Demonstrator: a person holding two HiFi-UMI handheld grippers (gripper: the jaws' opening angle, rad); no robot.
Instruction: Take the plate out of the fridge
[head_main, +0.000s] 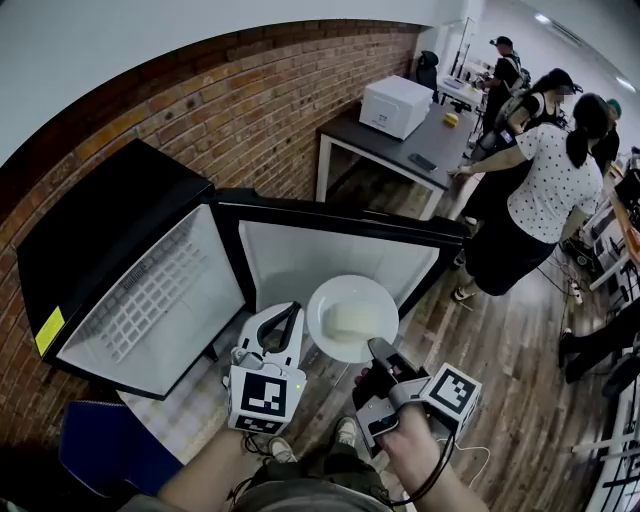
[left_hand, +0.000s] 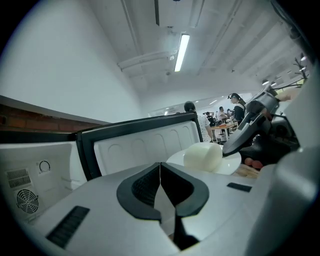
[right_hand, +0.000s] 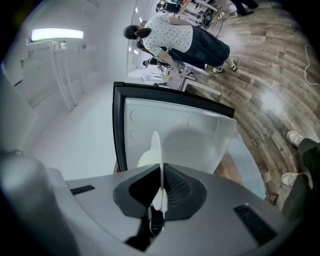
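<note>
A white plate (head_main: 352, 318) carrying a pale lump of food (head_main: 348, 322) hangs in front of the open black fridge (head_main: 100, 230) and its white-lined door (head_main: 330, 255). My right gripper (head_main: 383, 352) is shut on the plate's near rim. In the right gripper view the plate (right_hand: 155, 147) stands edge-on, pinched between the pads of that gripper (right_hand: 161, 172). My left gripper (head_main: 282, 325) sits just left of the plate, shut and empty. The left gripper view shows its jaws (left_hand: 160, 172) pressed together, with the plate (left_hand: 227, 164) and food (left_hand: 202, 156) beyond on the right.
A brick wall (head_main: 250, 110) runs behind the fridge. Further back a dark table (head_main: 400, 140) holds a white box (head_main: 395, 105). Several people stand at the right, the nearest in a dotted top (head_main: 550, 180). The floor is wood planks (head_main: 500, 340). A blue object (head_main: 100, 445) lies at lower left.
</note>
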